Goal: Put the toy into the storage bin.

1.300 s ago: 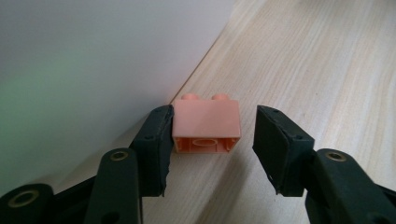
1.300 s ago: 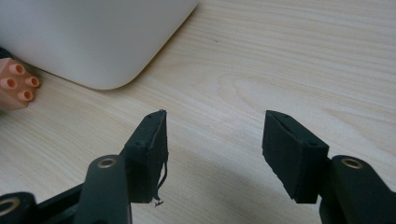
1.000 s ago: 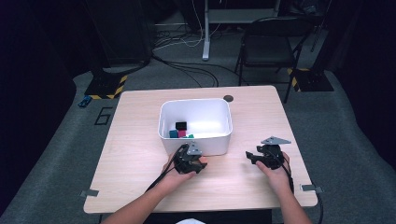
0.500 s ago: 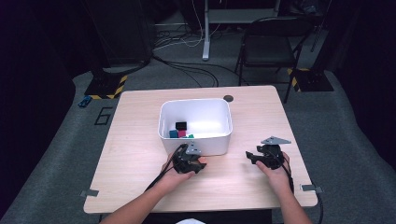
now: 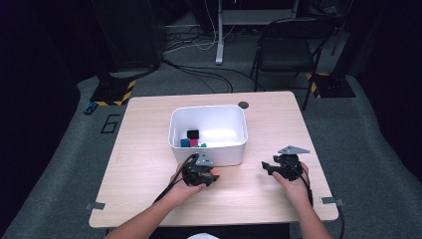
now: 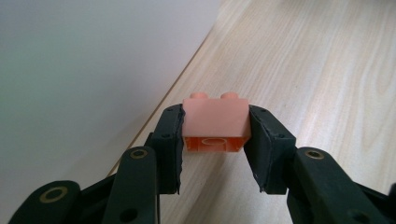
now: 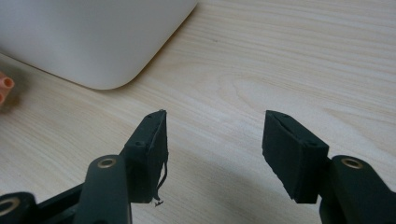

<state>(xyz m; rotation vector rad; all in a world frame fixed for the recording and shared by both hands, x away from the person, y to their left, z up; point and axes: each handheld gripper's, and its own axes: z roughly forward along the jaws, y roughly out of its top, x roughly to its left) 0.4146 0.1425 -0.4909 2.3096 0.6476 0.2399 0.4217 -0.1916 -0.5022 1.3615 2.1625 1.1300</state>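
Left claw (image 6: 215,133) clamped on orange brick (image 6: 215,122)

Light wood desk (image 5: 149,149): white bin (image 5: 209,152) at centre, small dark round disc (image 5: 243,104) near far edge, just behind bin.

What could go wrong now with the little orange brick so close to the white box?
The left gripper pinches the orange brick only by its two end faces, near the fingertips, so it might twist or slip out when lifted. The white bin wall stands right beside the brick, so the brick or fingers could bump the wall on the way up. The right gripper is open and holds nothing, so it could not catch a drop.
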